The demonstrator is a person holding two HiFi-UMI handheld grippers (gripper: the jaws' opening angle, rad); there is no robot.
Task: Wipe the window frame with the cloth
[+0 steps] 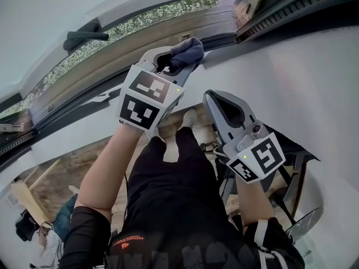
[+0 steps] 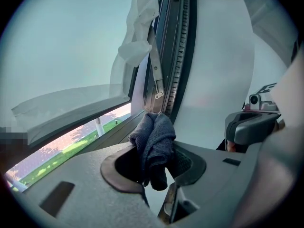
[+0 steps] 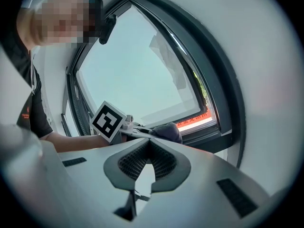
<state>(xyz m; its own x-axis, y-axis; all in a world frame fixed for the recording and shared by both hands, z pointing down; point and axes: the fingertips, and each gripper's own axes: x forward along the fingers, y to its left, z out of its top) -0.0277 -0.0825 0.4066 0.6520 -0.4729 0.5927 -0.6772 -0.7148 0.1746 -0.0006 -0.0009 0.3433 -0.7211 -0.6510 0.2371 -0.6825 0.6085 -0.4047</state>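
Apparently mid-wipe: left gripper (image 1: 175,63) clenched on cloth (image 1: 188,50) at window frame (image 1: 147,38) lower rail; right gripper (image 3: 147,145) closed, empty. Cleaned extent unreadable.

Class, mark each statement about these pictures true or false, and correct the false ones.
1. The left gripper is shut on the cloth. True.
2. The right gripper also holds a cloth. False: its jaws are together with nothing between them.
3. The cloth is white. False: it is dark blue-grey.
4. The cloth is up by the window frame. True.
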